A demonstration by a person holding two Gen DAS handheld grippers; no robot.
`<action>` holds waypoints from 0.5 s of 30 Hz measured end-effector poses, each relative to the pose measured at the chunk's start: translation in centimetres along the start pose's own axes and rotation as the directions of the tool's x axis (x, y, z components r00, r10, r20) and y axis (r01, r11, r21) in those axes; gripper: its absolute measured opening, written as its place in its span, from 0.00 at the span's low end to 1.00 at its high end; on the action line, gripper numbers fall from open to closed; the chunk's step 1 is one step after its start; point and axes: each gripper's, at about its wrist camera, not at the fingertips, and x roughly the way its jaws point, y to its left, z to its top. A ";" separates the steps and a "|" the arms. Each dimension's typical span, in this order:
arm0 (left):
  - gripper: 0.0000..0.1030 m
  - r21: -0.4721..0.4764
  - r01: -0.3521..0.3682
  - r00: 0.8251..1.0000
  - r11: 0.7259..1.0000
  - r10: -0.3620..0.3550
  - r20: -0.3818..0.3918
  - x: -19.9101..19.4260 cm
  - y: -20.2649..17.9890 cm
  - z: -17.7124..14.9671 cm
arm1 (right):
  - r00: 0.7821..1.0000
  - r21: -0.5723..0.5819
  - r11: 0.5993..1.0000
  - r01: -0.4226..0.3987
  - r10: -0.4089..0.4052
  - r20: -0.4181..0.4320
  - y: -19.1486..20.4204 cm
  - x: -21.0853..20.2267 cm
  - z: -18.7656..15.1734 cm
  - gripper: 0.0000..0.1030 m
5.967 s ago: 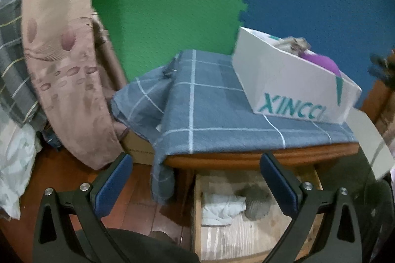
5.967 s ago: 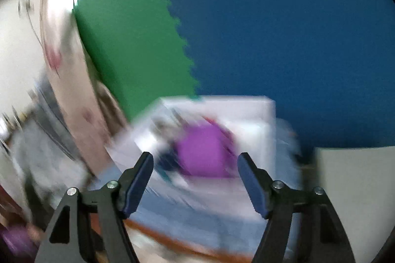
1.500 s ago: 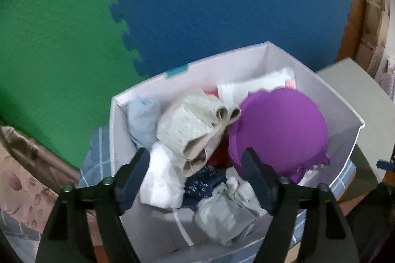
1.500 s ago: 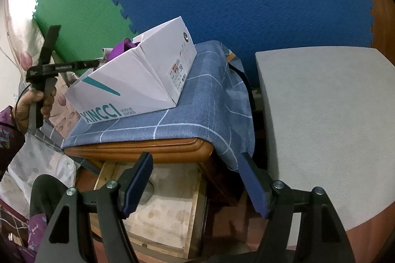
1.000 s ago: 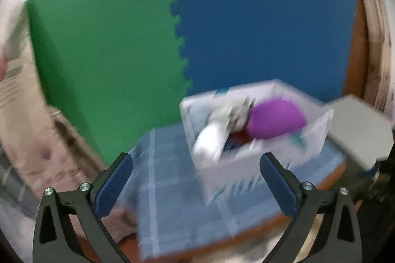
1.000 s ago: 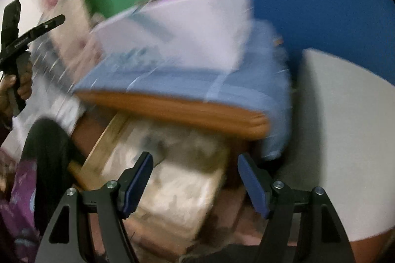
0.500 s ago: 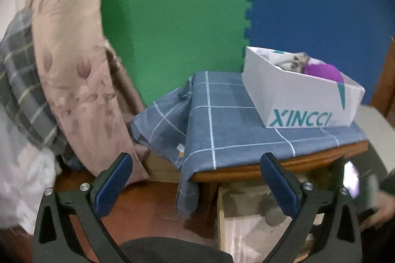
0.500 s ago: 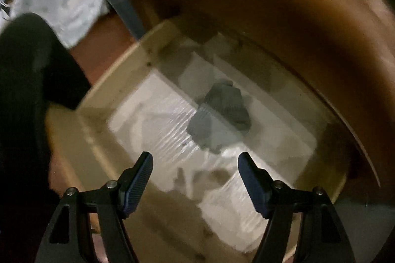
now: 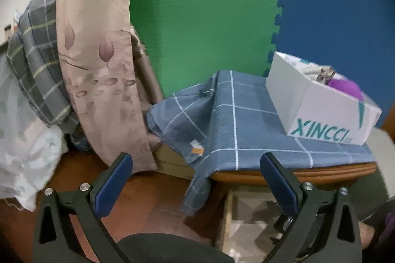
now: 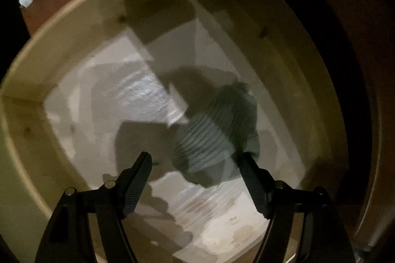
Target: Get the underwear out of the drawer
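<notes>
Grey ribbed underwear (image 10: 217,129) lies bunched on the pale floor of the open wooden drawer (image 10: 74,23), just ahead of the right gripper (image 10: 195,161) and offset toward its right-hand finger, long axis slanting across the gap. The right gripper points steeply down with jaws spread and nothing pinched, and is judged far nearer. The left gripper (image 9: 195,176), also spread and empty, hangs outside, above the drawer's front.
</notes>
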 end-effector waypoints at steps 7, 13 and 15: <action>0.99 0.094 -0.075 0.997 0.993 0.077 -0.010 0.5 -1.8 -0.2 | 1.000 0.033 0.999 -0.007 0.007 0.002 -2.3 3.4 1.2 0.85; 0.99 0.127 -0.119 0.991 0.985 0.127 -0.050 1.5 -2.3 -0.3 | 0.998 0.012 0.999 -0.043 0.043 0.050 -3.1 5.5 0.6 0.87; 0.99 0.139 -0.127 0.989 0.982 0.136 -0.055 1.7 -2.5 -0.4 | 0.997 0.015 0.998 -0.062 0.061 0.053 -3.5 6.4 0.2 0.87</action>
